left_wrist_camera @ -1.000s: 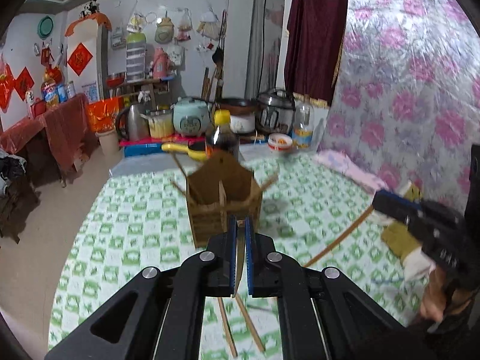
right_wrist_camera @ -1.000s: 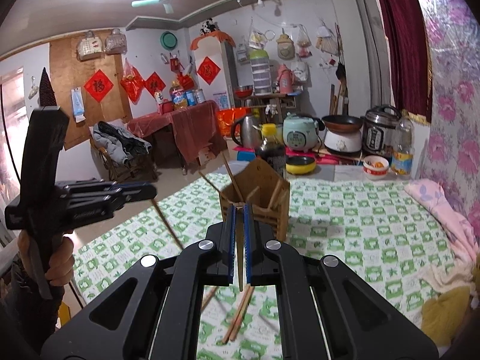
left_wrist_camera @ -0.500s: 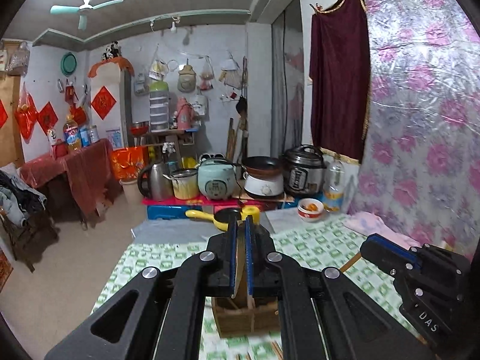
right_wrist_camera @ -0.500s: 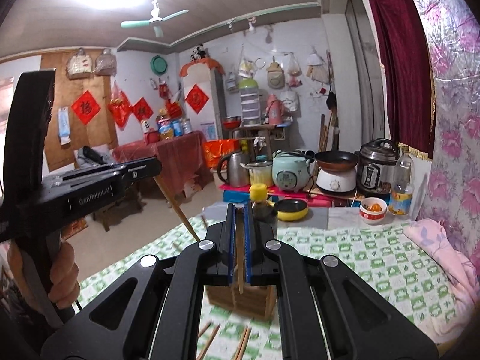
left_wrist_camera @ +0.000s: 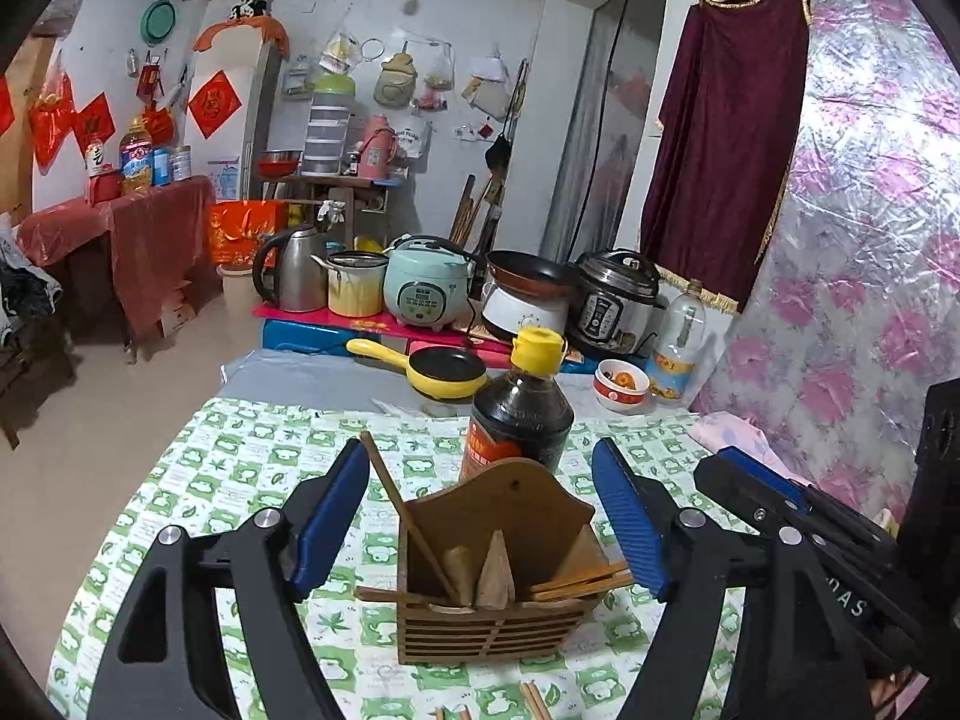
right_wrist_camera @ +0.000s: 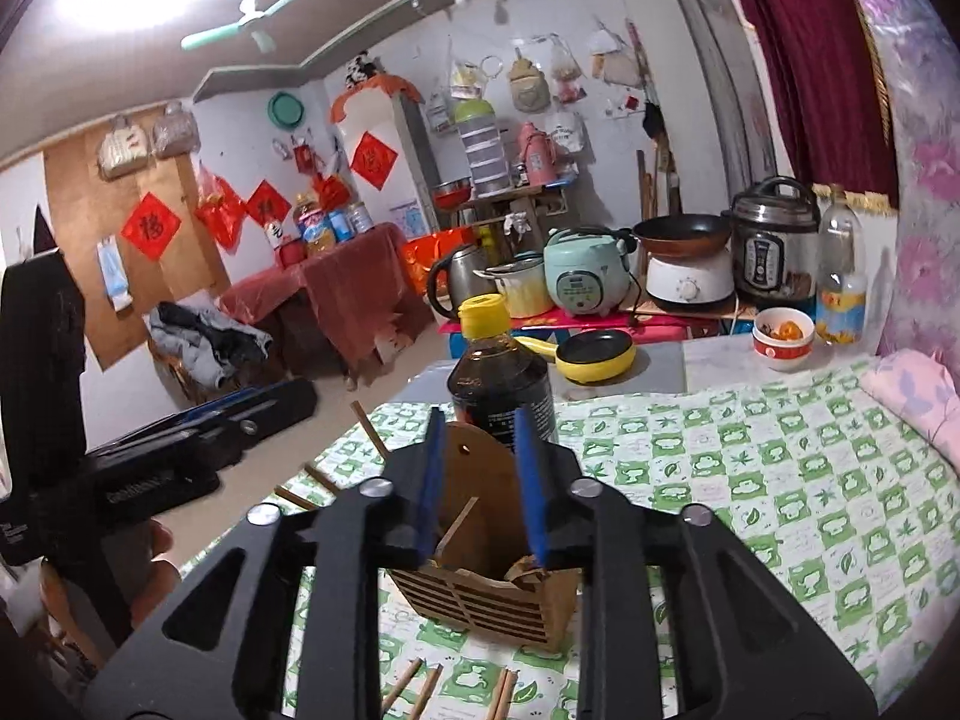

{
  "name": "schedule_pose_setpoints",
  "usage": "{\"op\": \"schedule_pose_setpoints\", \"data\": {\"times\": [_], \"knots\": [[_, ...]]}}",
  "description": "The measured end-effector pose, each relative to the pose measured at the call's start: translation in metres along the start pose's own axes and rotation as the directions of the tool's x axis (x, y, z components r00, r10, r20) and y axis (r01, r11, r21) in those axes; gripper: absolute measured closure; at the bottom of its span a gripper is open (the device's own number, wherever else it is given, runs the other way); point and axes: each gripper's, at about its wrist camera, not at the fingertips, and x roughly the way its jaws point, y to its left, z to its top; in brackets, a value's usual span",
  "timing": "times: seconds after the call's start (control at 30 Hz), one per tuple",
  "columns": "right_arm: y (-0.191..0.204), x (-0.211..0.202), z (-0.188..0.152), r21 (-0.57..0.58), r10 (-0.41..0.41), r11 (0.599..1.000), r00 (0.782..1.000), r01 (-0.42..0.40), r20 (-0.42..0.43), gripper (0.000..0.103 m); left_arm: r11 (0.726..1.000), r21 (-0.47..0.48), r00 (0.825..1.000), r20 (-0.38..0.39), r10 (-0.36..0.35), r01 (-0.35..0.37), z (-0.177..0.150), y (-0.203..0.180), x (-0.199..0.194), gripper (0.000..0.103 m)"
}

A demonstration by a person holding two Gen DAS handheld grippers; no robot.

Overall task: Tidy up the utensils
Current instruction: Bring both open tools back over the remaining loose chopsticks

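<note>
A: Both jaws have just been opening over the wooden holder; a second ago each pair was clamped on a chopstick, and now neither has anything between its pads.

B: How wide?

A: The left gripper stands wide, framing the holder. The right gripper is only partly parted, also empty.

B: Where are the sticks now?

A: Several chopsticks in the holder lean at angles. The holder stands on the green-checked desk, just in front of the dark sauce bottle.

B: And what's left?

A: Loose chopsticks lie on the desk on the near side of the holder, below both jaws, their long axes running roughly toward the holder. I judge either hand must drop and pull back; neither looks clearly nearer.
</note>
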Motion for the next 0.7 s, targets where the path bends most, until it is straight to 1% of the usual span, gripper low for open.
{"op": "schedule_pose_setpoints", "data": {"times": [0.03, 0.07, 0.1, 0.13, 0.17, 0.23, 0.27, 0.3, 0.37, 0.4, 0.47, 0.53, 0.6, 0.63, 0.7], "knots": [[-0.001, -0.002, 0.0, -0.004, -0.01, 1.0, 1.0, 0.01, 0.008, 0.062, 1.0, -0.01, 1.0, 0.001, -0.005, 0.005, 0.0, 0.004, -0.004, 0.021], [-0.001, -0.003, 0.0, -0.006, -0.018, 1.0, 1.0, 0.018, 0.015, 0.059, 1.0, -0.024, 1.0, 0.006, -0.003, 0.003, 0.001, 0.007, -0.007, 0.017], [-0.001, -0.006, 0.001, -0.006, -0.029, 1.0, 0.999, 0.029, 0.027, 0.051, 0.999, -0.038, 1.0, 0.014, 0.002, -0.001, 0.002, 0.009, -0.01, 0.011], [-0.001, -0.01, 0.001, -0.005, -0.029, 1.0, 0.999, 0.029, 0.037, 0.043, 0.999, -0.054, 1.0, 0.026, 0.01, -0.009, 0.002, 0.012, -0.014, 0.008], [0.001, -0.015, 0.001, -0.004, -0.026, 1.0, 0.998, 0.027, 0.049, 0.038, 0.998, -0.058, 0.999, 0.03, 0.017, -0.016, 0.001, 0.013, -0.016, 0.008], [0.004, -0.024, 0.002, -0.006, -0.027, 1.0, 0.997, 0.028, 0.067, 0.035, 0.998, -0.054, 0.999, 0.031, 0.038, -0.036, 0.002, 0.012, -0.019, 0.007], [0.006, -0.028, 0.003, -0.005, -0.027, 1.0, 0.997, 0.027, 0.073, 0.033, 0.997, -0.045, 0.998, 0.028, 0.06, -0.058, 0.0, 0.011, -0.02, 0.007], [0.007, -0.036, 0.002, 0.002, -0.023, 1.0, 0.996, 0.023, 0.087, 0.027, 0.996, -0.033, 0.997, 0.025, 0.079, -0.078, -0.003, 0.009, -0.022, 0.006], [0.009, -0.047, 0.002, 0.012, -0.014, 1.0, 0.995, 0.013, 0.1, 0.02, 0.993, 0.001, 0.993, 0.026, 0.117, -0.117, -0.018, 0.008, -0.028, 0.006], [0.01, -0.055, 0.0, 0.021, -0.008, 1.0, 0.995, 0.006, 0.104, 0.017, 0.99, 0.013, 0.99, 0.023, 0.14, -0.14, -0.03, 0.01, -0.032, 0.006], [0.011, -0.067, -0.009, 0.031, -0.002, 1.0, 0.995, -0.001, 0.096, 0.013, 0.985, 0.014, 0.985, -0.01, 0.174, -0.174, -0.053, 0.015, -0.033, 0.006], [0.008, -0.08, -0.033, 0.046, -0.018, 0.999, 0.996, 0.014, 0.085, 0.008, 0.984, 0.013, 0.981, -0.075, 0.179, -0.179, -0.083, 0.023, -0.034, 0.006], [0.003, -0.087, -0.063, 0.067, -0.048, 0.997, 0.998, 0.045, 0.044, 0.007, 0.984, 0.02, 0.975, -0.131, 0.181, -0.18, -0.112, 0.027, -0.038, 0.006], [-0.001, -0.087, -0.074, 0.071, -0.051, 0.996, 0.999, 0.05, 0.017, 0.007, 0.983, 0.027, 0.97, -0.159, 0.185, -0.183, -0.128, 0.029, -0.041, 0.006], [-0.008, -0.088, -0.109, 0.074, -0.063, 0.995, 0.995, 0.068, -0.074, 0.007, 0.98, 0.048, 0.959, -0.2, 0.199, -0.193, -0.153, 0.029, -0.048, 0.006]]}}
